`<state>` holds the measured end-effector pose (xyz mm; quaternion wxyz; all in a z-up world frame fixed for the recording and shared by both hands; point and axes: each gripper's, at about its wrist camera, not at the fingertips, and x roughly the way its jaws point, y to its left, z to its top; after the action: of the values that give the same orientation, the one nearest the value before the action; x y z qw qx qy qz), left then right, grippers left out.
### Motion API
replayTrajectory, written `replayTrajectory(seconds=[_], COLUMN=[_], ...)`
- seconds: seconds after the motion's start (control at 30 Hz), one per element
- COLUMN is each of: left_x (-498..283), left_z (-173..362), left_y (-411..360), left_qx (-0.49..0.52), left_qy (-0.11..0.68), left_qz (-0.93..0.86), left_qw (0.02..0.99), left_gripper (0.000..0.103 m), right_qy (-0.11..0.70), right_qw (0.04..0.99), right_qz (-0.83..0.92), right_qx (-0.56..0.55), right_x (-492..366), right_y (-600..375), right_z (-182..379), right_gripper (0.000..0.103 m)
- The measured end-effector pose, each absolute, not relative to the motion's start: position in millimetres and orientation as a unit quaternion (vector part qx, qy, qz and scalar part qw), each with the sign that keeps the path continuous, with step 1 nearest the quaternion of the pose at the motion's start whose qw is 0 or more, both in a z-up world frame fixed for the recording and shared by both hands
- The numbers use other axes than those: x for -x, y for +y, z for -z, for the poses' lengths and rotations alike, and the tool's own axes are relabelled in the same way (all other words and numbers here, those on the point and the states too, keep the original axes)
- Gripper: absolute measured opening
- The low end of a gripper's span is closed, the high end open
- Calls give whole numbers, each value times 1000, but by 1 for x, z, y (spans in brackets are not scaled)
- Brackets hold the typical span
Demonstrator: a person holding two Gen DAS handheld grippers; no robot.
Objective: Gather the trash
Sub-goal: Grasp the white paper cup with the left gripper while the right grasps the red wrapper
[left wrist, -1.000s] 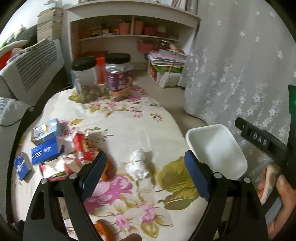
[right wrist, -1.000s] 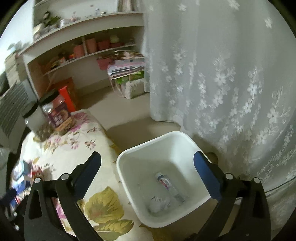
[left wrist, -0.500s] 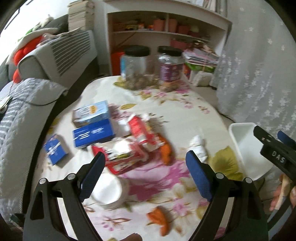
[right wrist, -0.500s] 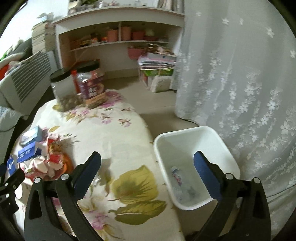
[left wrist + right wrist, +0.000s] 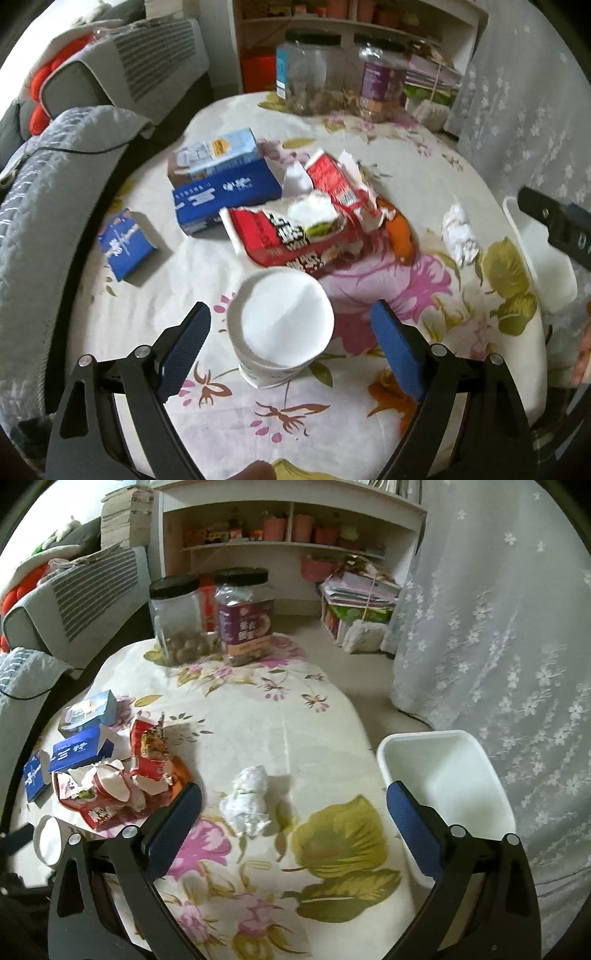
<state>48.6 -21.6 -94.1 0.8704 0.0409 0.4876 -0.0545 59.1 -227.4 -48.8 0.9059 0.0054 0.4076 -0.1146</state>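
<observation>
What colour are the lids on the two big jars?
Black, on both jars; clearest in the right wrist view.

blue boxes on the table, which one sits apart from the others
The small blue box nearest the sofa side lies alone. The light blue box and the long dark blue box lie pressed together beside the red wrappers.

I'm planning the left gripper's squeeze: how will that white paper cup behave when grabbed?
The paper cup looks empty and thin-walled, so probably light and easily crushed. It stands upright, so a sideways nudge may tip it. The left gripper has its jaws open either side.
</observation>
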Motion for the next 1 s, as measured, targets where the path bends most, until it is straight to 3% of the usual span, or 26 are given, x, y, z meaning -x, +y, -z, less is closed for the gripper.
replayTrajectory(seconds=[0.1, 0.73, 1.0], left_x=[-53, -59, -60], left_z=[101, 66, 70], left_y=[-18, 76, 104], left_qx=[-33, 23, 59], left_qy=[501, 464, 473], left_qz=[67, -21, -36], left_qw=[862, 885, 878], left_gripper=[56, 54, 55], right_qy=[422, 457, 456], right_qw=[901, 887, 881], right_qz=[96, -63, -111], right_qx=[-22, 5, 64], right_x=[-69, -99, -102], right_y=[-219, -111, -64], right_z=[54, 76, 89], right_gripper=[96, 96, 96])
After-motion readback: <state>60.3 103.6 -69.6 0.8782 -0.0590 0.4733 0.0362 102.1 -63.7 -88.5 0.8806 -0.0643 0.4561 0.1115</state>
